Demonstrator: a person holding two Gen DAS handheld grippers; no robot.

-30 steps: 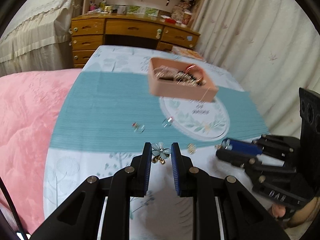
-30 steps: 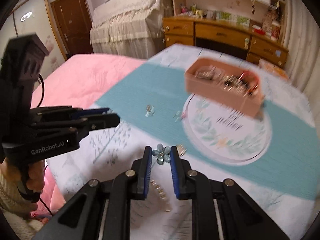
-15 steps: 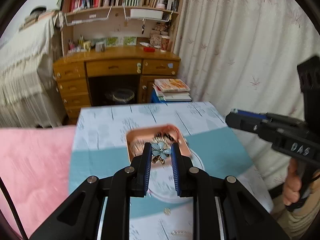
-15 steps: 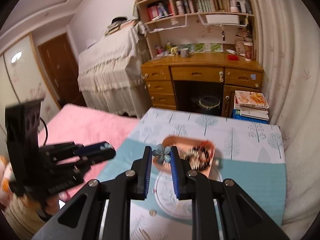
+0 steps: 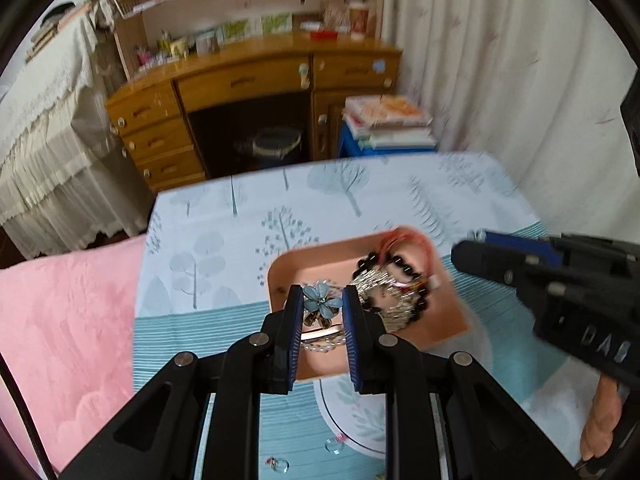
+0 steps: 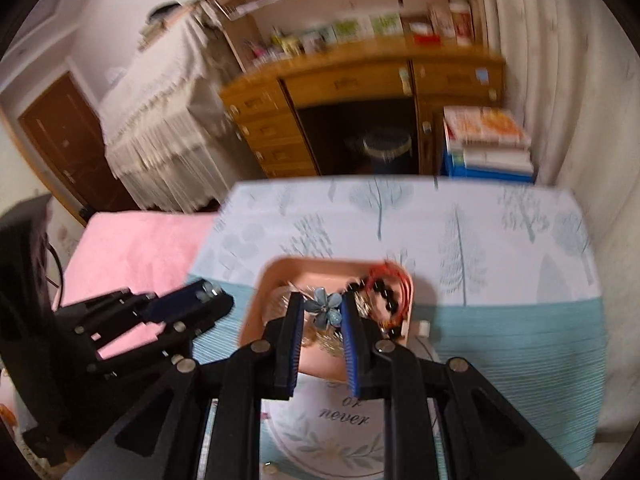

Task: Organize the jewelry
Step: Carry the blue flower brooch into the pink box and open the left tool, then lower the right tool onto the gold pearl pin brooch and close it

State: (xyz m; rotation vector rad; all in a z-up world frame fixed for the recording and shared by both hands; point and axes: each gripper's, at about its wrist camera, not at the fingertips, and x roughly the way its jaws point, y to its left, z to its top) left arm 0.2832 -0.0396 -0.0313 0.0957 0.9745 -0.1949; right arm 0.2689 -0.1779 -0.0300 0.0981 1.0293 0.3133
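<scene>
My left gripper [image 5: 322,304] is shut on a blue flower earring [image 5: 322,303] with small gold drops and hangs over the near left part of the pink jewelry tray [image 5: 448,312]. My right gripper [image 6: 321,307] is shut on a second blue flower earring [image 6: 327,307] above the same pink tray [image 6: 264,280]. Black beads [image 5: 400,260], silver chains and a red cord lie inside the tray. In the left wrist view the right gripper [image 5: 472,250] points in from the right. The right wrist view shows the left gripper [image 6: 216,300] at the left.
The tray sits on a blue-and-white tree-print cloth [image 5: 240,208] beside a round printed mat [image 6: 344,420]. Small loose pieces [image 5: 334,446] lie on the teal stripe near me. A pink blanket [image 5: 60,320] is at the left, and a wooden desk [image 5: 248,80] and book stack [image 5: 384,124] stand beyond.
Both grippers rose from the near cloth and travelled forward with their flower earrings, from short of the tray to above it. The tray now lies right under the fingertips.
</scene>
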